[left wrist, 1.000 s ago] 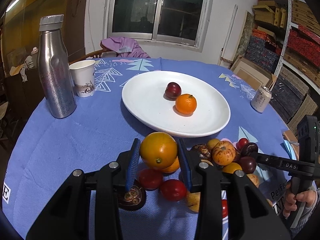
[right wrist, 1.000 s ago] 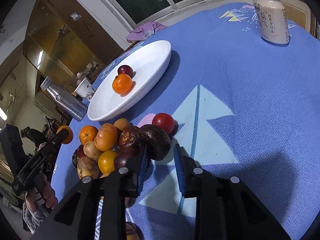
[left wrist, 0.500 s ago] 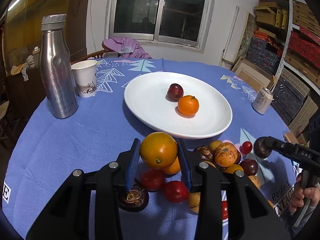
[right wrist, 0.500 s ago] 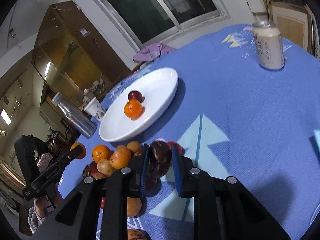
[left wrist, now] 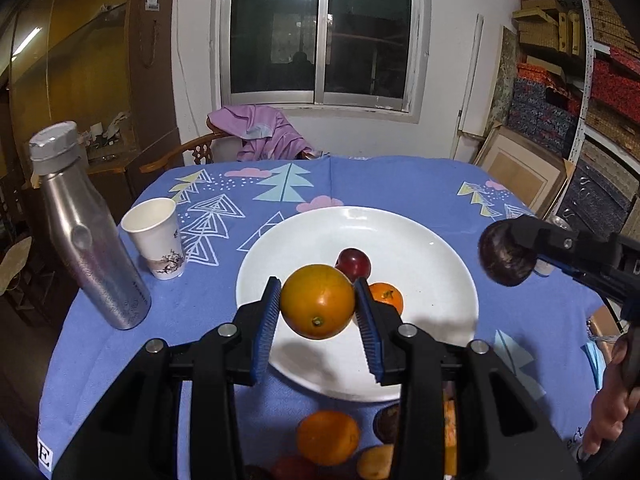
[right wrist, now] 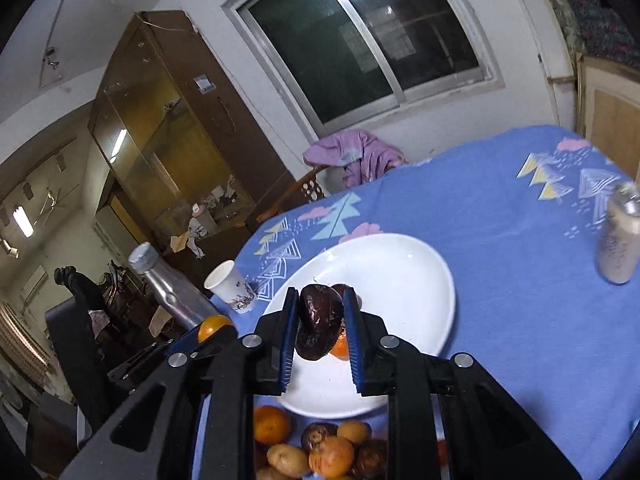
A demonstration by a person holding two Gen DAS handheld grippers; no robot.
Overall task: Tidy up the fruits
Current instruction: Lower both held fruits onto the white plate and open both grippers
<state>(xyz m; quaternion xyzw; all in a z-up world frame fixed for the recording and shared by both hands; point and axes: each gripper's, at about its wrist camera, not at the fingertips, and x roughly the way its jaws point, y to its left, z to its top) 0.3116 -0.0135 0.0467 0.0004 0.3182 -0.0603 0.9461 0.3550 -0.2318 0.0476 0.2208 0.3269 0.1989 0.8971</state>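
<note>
A round table [left wrist: 400, 184] under a blue cloth printed with trees and clouds carries everything here. On it lies a wide, shallow white plate [left wrist: 420, 248], with a small dark red plum [left wrist: 354, 262] and a small orange tangerine [left wrist: 388, 298] resting just beside each other near its middle. The black left gripper [left wrist: 316, 310], with blue ribbed pads, is closed on a large round orange [left wrist: 317, 301] and holds it in the air over the near part of the plate. The black right gripper [right wrist: 320, 326] is likewise closed on a dark brown, wrinkled, elongated fruit [right wrist: 318, 326], lifted over the plate's near rim; in the left wrist view that fruit hangs to the right of the plate. A heap of loose fruits [right wrist: 320, 452], orange, yellow-brown and dark, sits on the cloth at the plate's near edge, below both grippers. A tall dented steel bottle with a grey cap [left wrist: 86, 236] stands to the left of the plate, with a white paper cup [left wrist: 156, 238] just beside it. A pale drink can [right wrist: 618, 236] stands well apart on the right side of the table.
</note>
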